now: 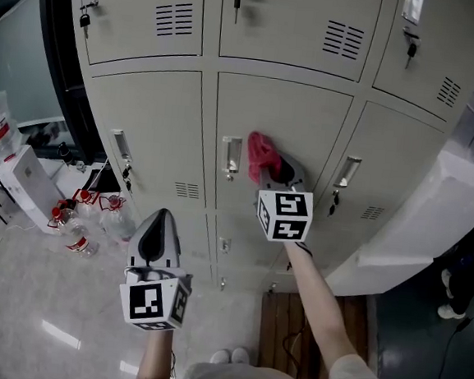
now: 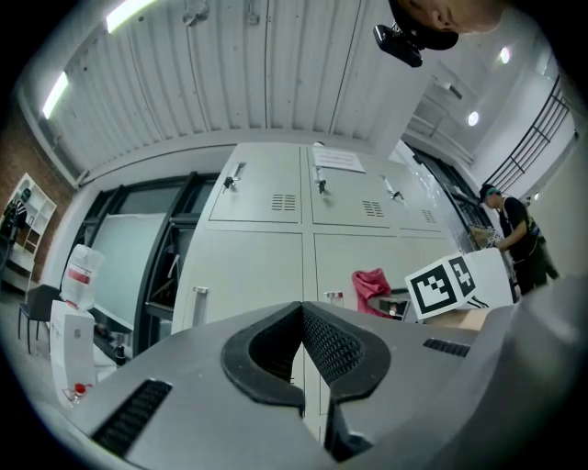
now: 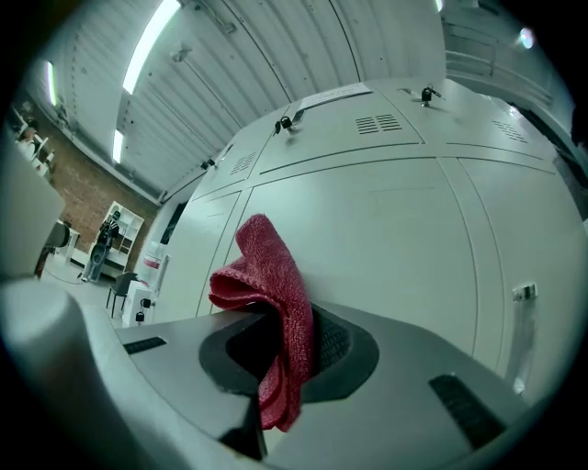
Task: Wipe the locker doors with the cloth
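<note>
Even, diffuse indoor light. Ceiling strip lamps point(image 2: 129, 11) register as overexposed bars in both gripper views. The pale locker doors point(image 1: 284, 123) are lit uniformly, almost without shadow. The polished floor point(image 1: 14, 289) carries short streaks of glare. Both gripper views show strong fisheye distortion: straight locker edges bow, and the corners fall to black. The near body of the left gripper point(image 2: 301, 312) is slightly soft, while the weave of the cloth point(image 3: 266, 303) is resolved sharply. The head view darkens at upper left.
</note>
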Demonstrator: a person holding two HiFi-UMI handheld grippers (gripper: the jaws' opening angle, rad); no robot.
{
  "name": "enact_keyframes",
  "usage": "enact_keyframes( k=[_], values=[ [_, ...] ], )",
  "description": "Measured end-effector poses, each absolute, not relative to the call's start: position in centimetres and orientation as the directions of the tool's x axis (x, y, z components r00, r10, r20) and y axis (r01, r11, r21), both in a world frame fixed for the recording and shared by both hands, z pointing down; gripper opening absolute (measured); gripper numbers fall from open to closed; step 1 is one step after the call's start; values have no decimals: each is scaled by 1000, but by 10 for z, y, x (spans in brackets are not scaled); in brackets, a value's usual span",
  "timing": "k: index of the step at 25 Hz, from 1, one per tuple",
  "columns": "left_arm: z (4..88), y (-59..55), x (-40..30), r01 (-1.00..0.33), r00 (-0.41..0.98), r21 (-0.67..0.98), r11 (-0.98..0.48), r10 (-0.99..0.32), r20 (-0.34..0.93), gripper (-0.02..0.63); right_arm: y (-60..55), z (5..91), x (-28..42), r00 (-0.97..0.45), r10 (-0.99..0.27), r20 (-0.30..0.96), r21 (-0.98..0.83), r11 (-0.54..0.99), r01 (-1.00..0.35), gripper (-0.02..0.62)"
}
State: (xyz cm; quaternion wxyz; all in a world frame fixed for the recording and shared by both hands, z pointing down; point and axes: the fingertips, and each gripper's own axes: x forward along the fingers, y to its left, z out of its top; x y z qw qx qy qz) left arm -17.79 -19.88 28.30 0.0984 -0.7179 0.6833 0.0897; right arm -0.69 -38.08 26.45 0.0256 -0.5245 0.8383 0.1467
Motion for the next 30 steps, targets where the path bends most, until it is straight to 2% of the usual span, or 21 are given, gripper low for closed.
enact_keyframes(
  k=[18,30],
  values=[
    [278,-227,-121,-981,194,-44,-189,-942,-275,15,-382,265,121,-248,-946,-209,214,203,-956,26],
    [280,-236,-108,-975,223,-42,-220,-938,-265,17,-382,268,162,-182,-964,-196,223,136,-965,26]
  ],
)
